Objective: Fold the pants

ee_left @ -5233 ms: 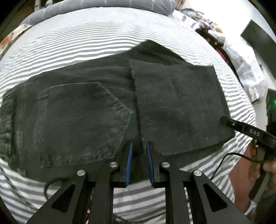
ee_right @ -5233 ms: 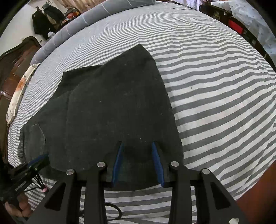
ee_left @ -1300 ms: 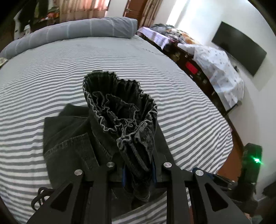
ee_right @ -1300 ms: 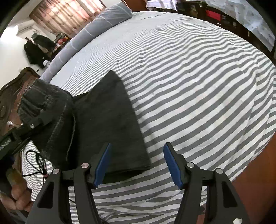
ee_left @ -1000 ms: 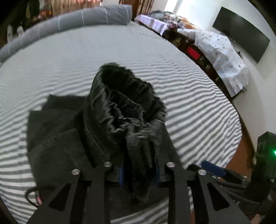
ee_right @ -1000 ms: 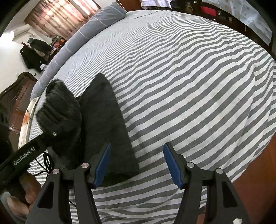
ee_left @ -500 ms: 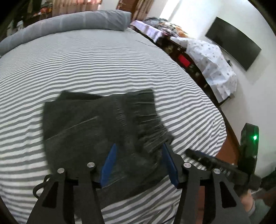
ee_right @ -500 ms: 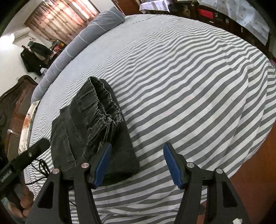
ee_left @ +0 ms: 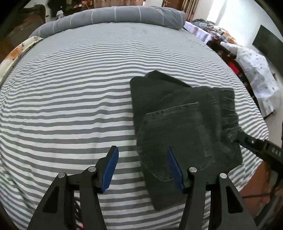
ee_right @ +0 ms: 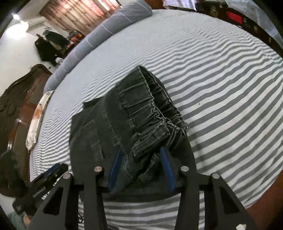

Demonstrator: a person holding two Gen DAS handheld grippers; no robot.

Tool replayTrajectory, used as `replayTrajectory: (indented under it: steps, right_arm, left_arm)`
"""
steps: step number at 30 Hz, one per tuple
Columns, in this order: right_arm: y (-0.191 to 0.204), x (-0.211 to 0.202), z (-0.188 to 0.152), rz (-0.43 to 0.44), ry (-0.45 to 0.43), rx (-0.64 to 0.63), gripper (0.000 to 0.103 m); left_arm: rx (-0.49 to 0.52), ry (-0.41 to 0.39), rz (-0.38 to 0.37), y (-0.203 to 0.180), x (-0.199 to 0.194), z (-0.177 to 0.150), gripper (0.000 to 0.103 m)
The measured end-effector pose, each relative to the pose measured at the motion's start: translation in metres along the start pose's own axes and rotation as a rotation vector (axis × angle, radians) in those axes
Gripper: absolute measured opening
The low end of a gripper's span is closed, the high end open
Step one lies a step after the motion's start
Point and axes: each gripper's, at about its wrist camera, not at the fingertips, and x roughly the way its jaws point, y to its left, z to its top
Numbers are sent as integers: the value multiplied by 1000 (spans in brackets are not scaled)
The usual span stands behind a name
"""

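The dark charcoal denim pants (ee_left: 185, 120) are lying folded into a chunky stack on my grey-and-white striped bed sheet (ee_left: 70, 106), close to the near edge of the bed. From my left wrist camera they sit right of centre, back pocket facing up, with a lower layer poking out at the far-left corner. The elastic gathered waistband (ee_right: 152, 113) ends up on top on the right-hand side, all bunched and ruffled.

My left gripper (ee_left: 142, 169) is spread wide with nothing in it, blue pads hovering over the sheet; its right pad overlaps the near-left edge of the pants in the picture, but I can't tell if it's actually touching. My right gripper (ee_right: 139, 169) is about half open, and the bunched waistband corner sits between its blue pads. The fabric looks loose in there, not pinched, so I'd call it ungripped, though it's close on both sides. In the left view, the right gripper's black finger (ee_left: 254, 145) meets the right edge of the stack.

Further out there's a long grey bolster pillow (ee_left: 113, 14) across the head of the bed, a dark carved wooden headboard (ee_right: 16, 99) off to the left, and reddish-brown curtains (ee_right: 79, 8) way at the back.
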Motion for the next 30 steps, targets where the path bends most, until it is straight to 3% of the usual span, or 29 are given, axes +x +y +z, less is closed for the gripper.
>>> replayTrajectory:
  steps: [7, 9, 12, 19, 24, 30]
  right_arm:
    - [-14, 21, 15, -18, 0, 95, 37]
    - [-13, 18, 17, -38, -8, 95, 17]
    - [-7, 4, 18, -19, -31, 78, 9]
    - [5, -40, 8, -66, -140, 1, 7]
    - [-22, -20, -4, -128, -94, 66, 6]
    - [-26, -10, -6, -159, -81, 60, 5]
  left_arm:
    - [-28, 28, 1, 9, 11, 0, 58]
    - [-34, 31, 5, 9, 12, 0, 58]
    - [-27, 25, 9, 5, 11, 2, 58]
    - [-7, 6, -11, -6, 3, 8, 58]
    - [42, -1, -13, -20, 3, 8, 58]
    - [114, 18, 11, -36, 16, 4, 58]
